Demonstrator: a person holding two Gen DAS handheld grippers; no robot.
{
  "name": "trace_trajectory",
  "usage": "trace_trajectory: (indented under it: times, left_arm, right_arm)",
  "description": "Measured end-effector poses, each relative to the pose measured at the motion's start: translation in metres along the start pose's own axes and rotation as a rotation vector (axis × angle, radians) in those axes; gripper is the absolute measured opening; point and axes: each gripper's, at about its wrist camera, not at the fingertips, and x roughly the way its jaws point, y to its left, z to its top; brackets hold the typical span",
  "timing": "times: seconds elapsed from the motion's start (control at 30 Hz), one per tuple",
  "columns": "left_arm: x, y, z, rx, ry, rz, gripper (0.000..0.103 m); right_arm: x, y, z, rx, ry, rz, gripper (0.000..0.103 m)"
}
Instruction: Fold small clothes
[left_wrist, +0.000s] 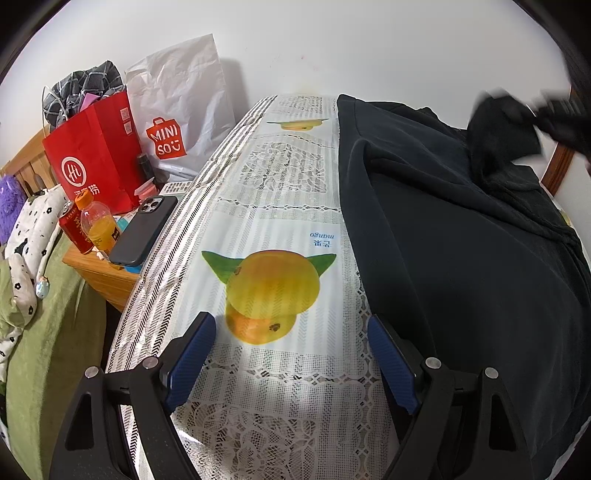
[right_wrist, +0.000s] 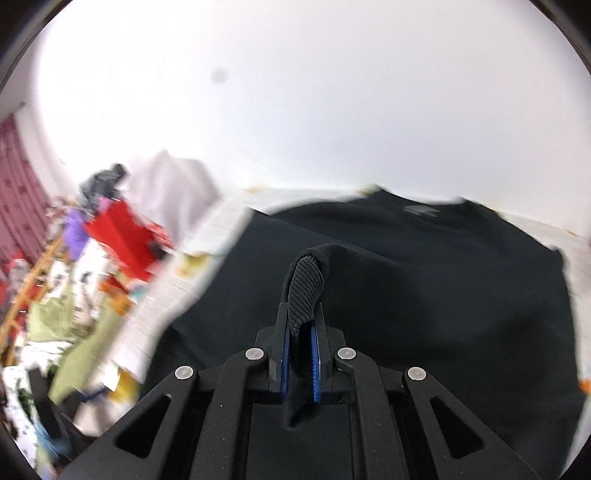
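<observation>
A black sweatshirt lies spread on a table with a lace cloth printed with mangoes. My left gripper is open and empty, low over the cloth, just left of the garment's edge. My right gripper is shut on the ribbed cuff of a sleeve and holds it lifted above the sweatshirt's body. In the left wrist view the right gripper shows blurred at the upper right with the sleeve hanging from it.
Left of the table stands a wooden nightstand with a phone, an orange drink bottle, a red can, a red bag and a white Miniso bag. A green-covered bed lies further left.
</observation>
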Motion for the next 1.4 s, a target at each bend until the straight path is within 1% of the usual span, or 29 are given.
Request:
trace_trajectory:
  times: [0.1, 0.13, 0.17, 0.2, 0.23, 0.27, 0.3, 0.33, 0.37, 0.4, 0.43, 0.47, 0.5, 0.53, 0.57, 0.6, 0.63, 0.7, 0.77, 0.8, 0.83, 0.9, 0.97, 1.0, 1.1, 1.17, 1.27, 1.33, 1.4]
  left_arm:
    - [0.0, 0.0, 0.0, 0.0, 0.0, 0.0, 0.083]
    - [0.0, 0.0, 0.0, 0.0, 0.0, -0.001, 0.083]
    - [0.0, 0.0, 0.0, 0.0, 0.0, -0.001, 0.083]
    - [0.0, 0.0, 0.0, 0.0, 0.0, 0.0, 0.083]
    - [0.0, 0.001, 0.0, 0.0, 0.0, -0.001, 0.083]
    - [0.0, 0.0, 0.0, -0.001, 0.0, -0.002, 0.083]
    - [0.0, 0.0, 0.0, -0.001, 0.0, -0.001, 0.083]
    - [0.0, 0.0, 0.0, 0.0, 0.0, 0.0, 0.083]
    - [0.0, 0.0, 0.0, 0.001, 0.001, 0.0, 0.083]
    - [0.0, 0.0, 0.0, 0.001, 0.001, 0.0, 0.083]
    - [0.0, 0.0, 0.0, -0.001, 0.0, -0.001, 0.083]
    - [0.0, 0.0, 0.0, -0.001, 0.0, -0.001, 0.083]
    - [0.0, 0.0, 0.0, 0.0, 0.0, 0.0, 0.083]
    - [0.0, 0.0, 0.0, -0.001, -0.001, 0.0, 0.083]
    - [-0.001, 0.0, 0.0, -0.003, -0.005, -0.002, 0.083]
    - [-0.002, 0.001, 0.0, -0.006, -0.009, -0.008, 0.081]
    - [-0.002, 0.002, 0.0, -0.011, -0.013, -0.012, 0.081]
    - [-0.005, 0.004, 0.002, -0.022, 0.001, -0.014, 0.081]
    - [-0.013, 0.002, 0.006, -0.038, -0.006, -0.041, 0.08]
    - [-0.018, 0.001, 0.009, -0.038, -0.014, -0.054, 0.079]
    - [-0.022, -0.001, 0.013, -0.034, -0.022, -0.062, 0.079]
    - [-0.031, -0.012, 0.025, -0.014, -0.042, -0.076, 0.078]
    - [-0.037, -0.027, 0.039, 0.023, -0.067, -0.088, 0.077]
    - [-0.038, -0.034, 0.044, 0.037, -0.076, -0.088, 0.078]
    - [-0.035, -0.056, 0.067, 0.071, -0.104, -0.092, 0.076]
    - [-0.027, -0.069, 0.083, 0.078, -0.112, -0.112, 0.072]
    - [-0.005, -0.086, 0.107, 0.066, -0.102, -0.15, 0.062]
    - [0.008, -0.092, 0.117, 0.062, -0.089, -0.176, 0.052]
    - [0.027, -0.099, 0.127, 0.061, -0.066, -0.201, 0.048]
  right_arm:
    - [0.029, 0.039, 0.019, -0.019, 0.005, 0.035, 0.01]
    - [0.039, 0.049, 0.022, -0.022, 0.019, 0.05, 0.016]
    - [0.048, 0.057, 0.024, -0.025, 0.039, 0.071, 0.02]
    - [0.059, 0.066, 0.025, -0.034, 0.067, 0.109, 0.02]
    - [0.063, 0.069, 0.025, -0.039, 0.08, 0.133, 0.021]
    - [0.059, 0.071, 0.021, -0.051, 0.057, 0.155, 0.022]
    - [0.059, 0.071, 0.021, -0.051, 0.057, 0.155, 0.024]
    - [0.053, 0.069, 0.017, -0.058, 0.037, 0.15, 0.032]
    - [0.036, 0.054, 0.008, -0.067, -0.002, 0.093, 0.039]
    - [0.028, 0.044, 0.002, -0.068, -0.011, 0.067, 0.039]
    - [0.028, 0.044, 0.002, -0.068, -0.011, 0.067, 0.039]
    - [0.006, 0.015, -0.013, -0.068, -0.016, -0.016, 0.039]
    - [0.006, 0.015, -0.013, -0.068, -0.016, -0.016, 0.039]
    - [-0.005, 0.001, -0.018, -0.067, -0.018, -0.053, 0.039]
    - [-0.017, -0.017, -0.028, -0.066, -0.015, -0.116, 0.039]
    - [-0.029, -0.033, -0.037, -0.066, -0.005, -0.179, 0.039]
    - [-0.037, -0.046, -0.044, -0.065, 0.004, -0.223, 0.039]
    - [-0.054, -0.076, -0.063, -0.078, 0.037, -0.342, 0.039]
    - [-0.07, -0.104, -0.083, -0.093, 0.067, -0.434, 0.039]
    - [-0.081, -0.125, -0.097, -0.093, 0.094, -0.481, 0.039]
    - [-0.081, -0.125, -0.097, -0.093, 0.094, -0.481, 0.039]
    - [-0.092, -0.147, -0.111, -0.061, 0.106, -0.508, 0.039]
    - [-0.1, -0.164, -0.118, -0.015, 0.107, -0.496, 0.038]
    - [-0.104, -0.178, -0.123, 0.03, 0.109, -0.483, 0.038]
    - [-0.103, -0.184, -0.125, 0.049, 0.107, -0.48, 0.036]
    - [-0.101, -0.183, -0.126, 0.061, 0.104, -0.466, 0.036]
    - [-0.092, -0.187, -0.126, 0.065, 0.111, -0.438, 0.036]
    - [-0.087, -0.187, -0.125, 0.059, 0.116, -0.441, 0.036]
    - [-0.08, -0.191, -0.127, 0.052, 0.13, -0.45, 0.036]
